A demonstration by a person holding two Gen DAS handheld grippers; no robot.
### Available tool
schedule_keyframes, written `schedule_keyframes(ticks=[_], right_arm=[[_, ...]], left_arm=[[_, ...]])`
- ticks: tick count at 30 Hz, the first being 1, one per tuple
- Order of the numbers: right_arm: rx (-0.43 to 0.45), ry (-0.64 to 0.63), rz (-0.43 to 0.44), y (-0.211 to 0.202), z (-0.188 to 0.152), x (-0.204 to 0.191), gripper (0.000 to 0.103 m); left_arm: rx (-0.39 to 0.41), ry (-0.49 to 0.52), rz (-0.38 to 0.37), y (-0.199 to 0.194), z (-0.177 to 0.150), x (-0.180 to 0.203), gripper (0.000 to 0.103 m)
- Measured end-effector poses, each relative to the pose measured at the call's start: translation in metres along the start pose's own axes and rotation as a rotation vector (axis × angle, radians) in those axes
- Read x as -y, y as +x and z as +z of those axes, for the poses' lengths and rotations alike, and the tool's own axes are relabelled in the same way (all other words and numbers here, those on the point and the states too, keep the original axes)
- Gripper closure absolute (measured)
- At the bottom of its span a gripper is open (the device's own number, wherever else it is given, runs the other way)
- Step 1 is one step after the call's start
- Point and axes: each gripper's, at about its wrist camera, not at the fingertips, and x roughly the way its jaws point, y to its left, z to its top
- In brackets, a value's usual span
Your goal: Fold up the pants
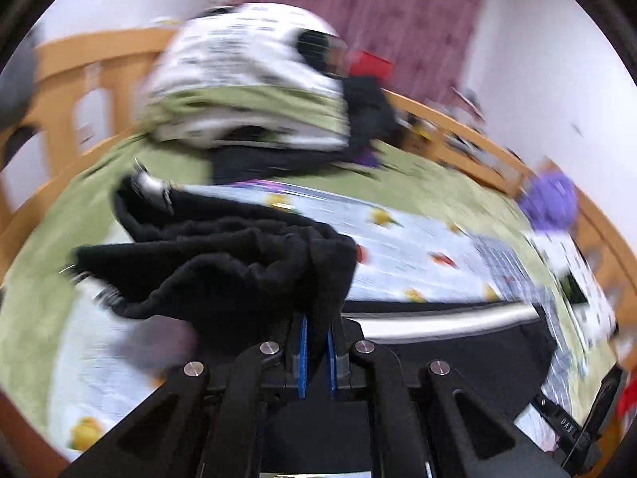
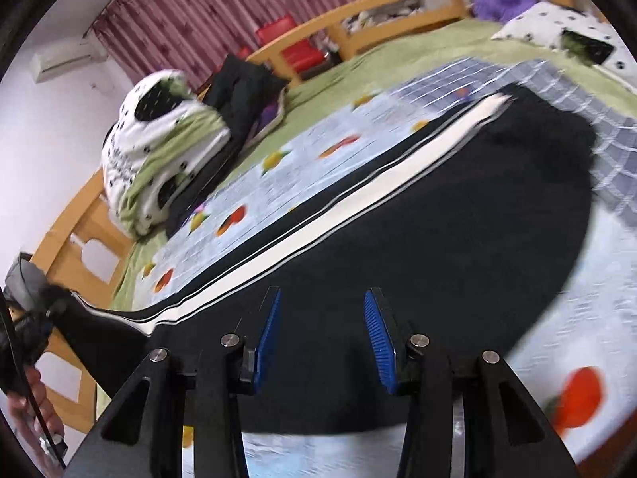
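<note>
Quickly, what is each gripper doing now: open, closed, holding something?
Left gripper: closed on the black fleece pants with white side stripe.
Right gripper: open, holding nothing, above the pants.

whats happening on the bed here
A person is folding black pants with a white side stripe on a fruit-print sheet spread over the bed. The left gripper has its jaws shut on a bunched end of the pants, lifted off the sheet. The right gripper hangs open above the flat part, holding nothing.
</note>
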Motion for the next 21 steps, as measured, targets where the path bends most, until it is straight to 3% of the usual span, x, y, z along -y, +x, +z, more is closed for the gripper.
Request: schedule_keyframes(ticks=[4,7,11,13,15,16,18,21], right_arm=[[0.035,0.063,-0.045,-0.026,-0.004,0.051,0.060],[0.037,0.133,-0.046,-0.037,-0.007,0.085,0.060],[0.033,0.145,-0.048,-0.039,-0.007,0.100,0.060],[0.014,0.112,-0.042,-0.033,-0.009,0.094,0.059],[-0.009,0.062,-0.035,-0.025,-0.012,0.085,0.059],[-0.020,0.041,-0.032,-0.021,-0.014,0.080,0.059],[-0.048,0.004,-0.019,-0.009,-0.015,0.066,0.059],[-0.096,-0.052,0.028,0.012,-0.019,0.040,0.058]], left_arm=[[-0.065,0.156,-0.132,0.026,-0.035,0.092,0.096],[-0.188,0.235,-0.233,0.056,-0.078,0.146,0.096],[-0.343,0.285,-0.225,0.085,-0.121,0.159,0.092],[-0.401,0.260,-0.236,0.087,-0.126,0.148,0.083],[-0.393,0.249,-0.235,0.075,-0.119,0.136,0.065],[-0.361,0.250,-0.217,0.068,-0.112,0.129,0.061],[-0.279,0.244,-0.201,0.047,-0.096,0.107,0.037],[-0.199,0.223,-0.149,0.030,-0.069,0.075,0.032]])
